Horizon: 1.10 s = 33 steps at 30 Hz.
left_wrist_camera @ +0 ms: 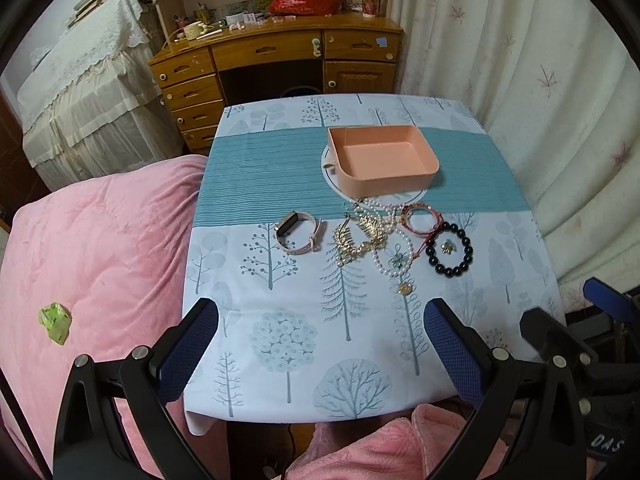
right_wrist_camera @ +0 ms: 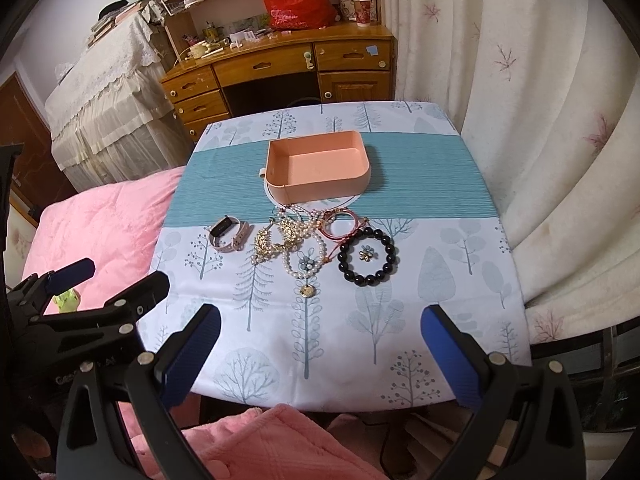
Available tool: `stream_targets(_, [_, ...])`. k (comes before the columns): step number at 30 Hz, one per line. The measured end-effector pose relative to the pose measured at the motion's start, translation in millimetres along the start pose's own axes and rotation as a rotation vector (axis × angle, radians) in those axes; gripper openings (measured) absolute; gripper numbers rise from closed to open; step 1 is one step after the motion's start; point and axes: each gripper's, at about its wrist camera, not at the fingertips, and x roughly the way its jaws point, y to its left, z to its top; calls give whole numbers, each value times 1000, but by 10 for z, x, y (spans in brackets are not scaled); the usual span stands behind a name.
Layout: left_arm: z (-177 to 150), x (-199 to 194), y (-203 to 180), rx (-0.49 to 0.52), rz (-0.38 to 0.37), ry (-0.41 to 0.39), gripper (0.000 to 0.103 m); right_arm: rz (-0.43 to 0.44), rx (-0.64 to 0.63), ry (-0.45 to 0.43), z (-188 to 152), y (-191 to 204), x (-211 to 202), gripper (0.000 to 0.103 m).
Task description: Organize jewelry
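An empty peach tray (left_wrist_camera: 382, 160) (right_wrist_camera: 318, 170) sits on the teal band of the tablecloth. In front of it lie a pink-strapped watch (left_wrist_camera: 298, 233) (right_wrist_camera: 231, 233), a gold hair comb (left_wrist_camera: 356, 236) (right_wrist_camera: 276, 240), a pearl necklace (left_wrist_camera: 390, 258) (right_wrist_camera: 306, 258), red cord bracelets (left_wrist_camera: 420, 220) (right_wrist_camera: 340, 222) and a black bead bracelet (left_wrist_camera: 450, 250) (right_wrist_camera: 368, 257) around a small flower piece. My left gripper (left_wrist_camera: 322, 312) and right gripper (right_wrist_camera: 320, 320) are both open and empty, held above the table's near edge, well short of the jewelry.
The small table (left_wrist_camera: 280, 360) stands between a pink bed (left_wrist_camera: 92, 264) on the left and a curtain (left_wrist_camera: 540, 100) on the right. A wooden desk (left_wrist_camera: 276, 60) with a red bag stands behind. The other gripper shows at each view's side edge.
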Motion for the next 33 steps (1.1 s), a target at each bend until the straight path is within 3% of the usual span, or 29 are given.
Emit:
stream_targets(9, [-187, 412, 111, 119, -54, 154, 102, -98, -46, -49, -279, 177, 242, 101])
stream_targets(16, [-185, 872, 40, 111, -228, 195, 102, -170, -214, -58, -478, 99, 554, 100])
stream_targets(19, [-141, 1056, -61, 132, -236, 160, 97, -187, -304, -41, -526, 12, 738, 82])
stream_targets(22, [-119, 1302, -211, 125, -236, 170, 87, -196, -398, 11, -533, -108, 970, 75])
stream_targets(25, [-107, 1500, -360, 97, -255, 198, 76, -143, -517, 19, -535, -231, 1151, 64])
stream_targets(27, [-92, 1615, -482, 80, -269, 201, 72, -89, -592, 24, -510, -313, 1272, 53])
stream_targets(29, [-93, 1715, -618, 66, -285, 210, 70, -46, -656, 39, -460, -378, 1395, 47])
stream_targets(33, [-115, 1889, -816, 40, -248, 223, 55, 54, -792, 50, -390, -445, 1614, 31])
